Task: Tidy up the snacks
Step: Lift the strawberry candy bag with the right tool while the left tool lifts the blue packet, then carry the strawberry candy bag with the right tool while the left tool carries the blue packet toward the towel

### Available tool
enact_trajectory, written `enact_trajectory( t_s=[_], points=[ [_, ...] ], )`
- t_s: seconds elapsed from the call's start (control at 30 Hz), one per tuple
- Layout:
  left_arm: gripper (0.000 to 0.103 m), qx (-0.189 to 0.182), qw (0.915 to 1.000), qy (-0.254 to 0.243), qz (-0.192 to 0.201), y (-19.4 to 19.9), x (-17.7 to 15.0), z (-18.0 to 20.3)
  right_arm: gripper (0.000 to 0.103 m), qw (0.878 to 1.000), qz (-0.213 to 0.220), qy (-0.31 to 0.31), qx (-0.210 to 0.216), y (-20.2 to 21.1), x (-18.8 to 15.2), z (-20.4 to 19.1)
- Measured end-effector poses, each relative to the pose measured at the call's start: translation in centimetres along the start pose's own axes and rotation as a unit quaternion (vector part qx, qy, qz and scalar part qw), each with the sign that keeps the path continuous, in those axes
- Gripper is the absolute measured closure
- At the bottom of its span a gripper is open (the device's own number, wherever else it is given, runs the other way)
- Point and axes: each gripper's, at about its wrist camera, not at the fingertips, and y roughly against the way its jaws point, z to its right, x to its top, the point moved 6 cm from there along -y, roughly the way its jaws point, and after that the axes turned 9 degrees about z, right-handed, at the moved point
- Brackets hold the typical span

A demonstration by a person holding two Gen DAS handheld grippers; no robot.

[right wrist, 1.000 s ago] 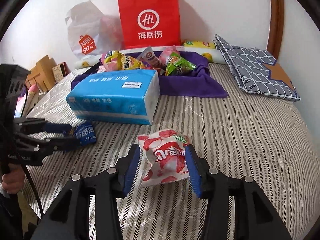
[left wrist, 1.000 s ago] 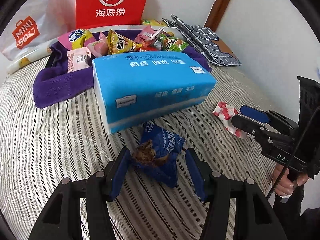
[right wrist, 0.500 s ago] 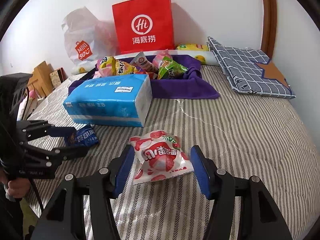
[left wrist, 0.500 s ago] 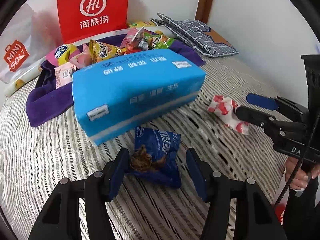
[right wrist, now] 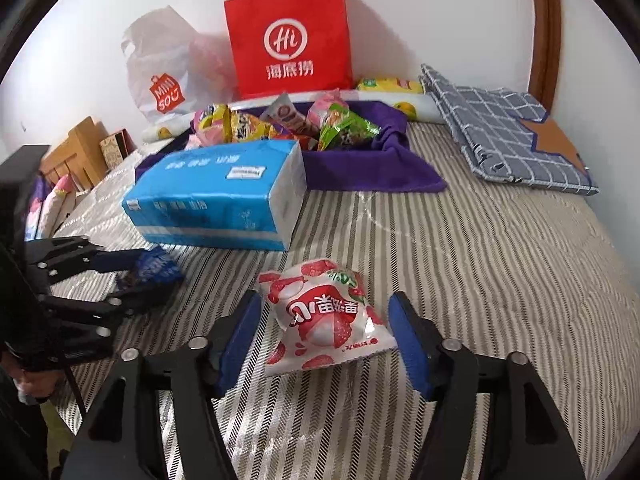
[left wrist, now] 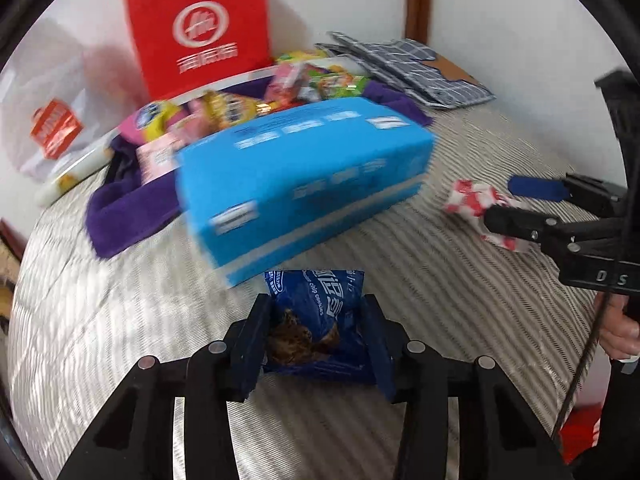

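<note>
**Left claw clamps the cookie pack, right claw straddles the strawberry pouch**

The left claw has just been closing, and its pads now press both sides of the blue chocolate-chip cookie packet, which sits on the striped bedspread just in front of the big blue tissue pack. Grasped, then.

Over to the right claw: its jaws have just been opening, and they stand wide with clear gaps either side of the red-and-white strawberry snack pouch. The pouch lies flat on the bedspread between the blue pads, untouched (released, by every sign).

Out beyond the tissue pack, a purple cloth holds a heap of bright snack packets, yellow, pink and green among them. Behind that, a red paper bag stands against the wall, with a white plastic shopping bag to its left. A folded grey checked cloth lies at the right of the bed. In the left wrist view, a hand grips the right tool's handle.
</note>
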Motion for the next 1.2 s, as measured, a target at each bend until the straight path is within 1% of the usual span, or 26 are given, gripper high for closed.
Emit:
enact_trajectory(
  t_s=[0.03,0.17,0.27,0.33,0.4,0.57,0.77,0.93,1.0,1.07,1.2],
  points=[
    [0.060,0.009,0.9999,0.006,-0.001,0.2,-0.2,-0.8,0.036,1.000,-0.012,0.002,-0.002,-0.4,-0.1,-0.1],
    [0.060,0.021,0.9993,0.029,-0.006,0.4,-0.6,-2.7,0.036,0.999,-0.042,0.013,-0.019,-1.7,-0.4,-0.1],
    [0.057,0.025,0.9988,0.042,0.000,0.2,-0.7,-3.3,0.036,0.998,-0.040,0.023,-0.031,-1.9,-0.3,-0.2],
    [0.057,0.029,0.9988,0.040,0.000,0.2,-0.8,-3.2,0.040,0.999,-0.038,0.022,-0.032,-1.8,-0.4,-0.2],
    [0.057,0.031,0.9986,0.043,0.001,0.2,-0.9,-3.1,0.046,0.998,-0.034,0.024,-0.037,-1.7,-0.4,-0.2],
    [0.056,0.020,0.9979,0.061,0.005,0.4,-1.2,-3.4,0.048,0.998,-0.031,0.029,-0.043,-1.7,-0.3,-0.3],
    [0.056,0.024,0.9981,0.056,0.004,0.3,-1.1,-3.3,0.048,0.998,-0.033,0.026,-0.043,-1.7,-0.3,-0.3],
    [0.060,0.018,0.9983,0.055,0.009,0.3,-1.2,-3.2,0.051,0.998,-0.030,0.030,-0.038,-1.7,-0.5,-0.4],
    [0.061,0.008,0.9986,0.052,0.010,0.6,-1.1,-3.1,0.055,0.999,-0.025,0.029,-0.035,-1.3,-0.3,-0.3],
    [0.062,-0.001,0.9981,0.060,0.009,0.8,-1.1,-3.3,0.056,0.998,-0.027,0.029,-0.045,-1.1,-0.3,-0.1],
    [0.063,-0.019,0.9962,0.084,0.013,1.3,-1.0,-3.7,0.057,0.999,-0.020,0.020,-0.038,-0.3,-0.1,-0.5]
  ],
)
